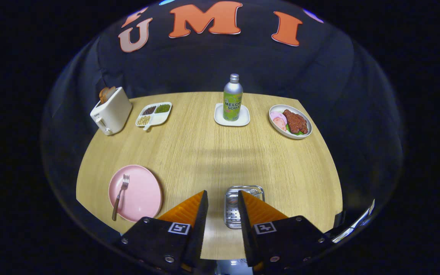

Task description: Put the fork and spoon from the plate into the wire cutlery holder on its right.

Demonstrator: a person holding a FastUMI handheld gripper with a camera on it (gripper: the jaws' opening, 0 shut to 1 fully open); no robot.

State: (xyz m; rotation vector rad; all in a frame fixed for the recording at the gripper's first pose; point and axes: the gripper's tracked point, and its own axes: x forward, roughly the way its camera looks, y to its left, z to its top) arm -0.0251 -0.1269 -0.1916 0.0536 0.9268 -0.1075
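The hand-held gripper (222, 198) hovers above the near edge of the worktop (204, 145), fingers parted with nothing between them. The wire cutlery holder (243, 206) sits just ahead of the fingers, partly hidden by one. To its left, the fork (120, 195) lies on the pink plate (139, 193), handle overhanging the rim.

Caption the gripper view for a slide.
Open gripper above the wire cutlery holder; fork on the pink plate.

Claw (222, 200) with fingers parted, nothing between them, tips angled slightly toward each other.
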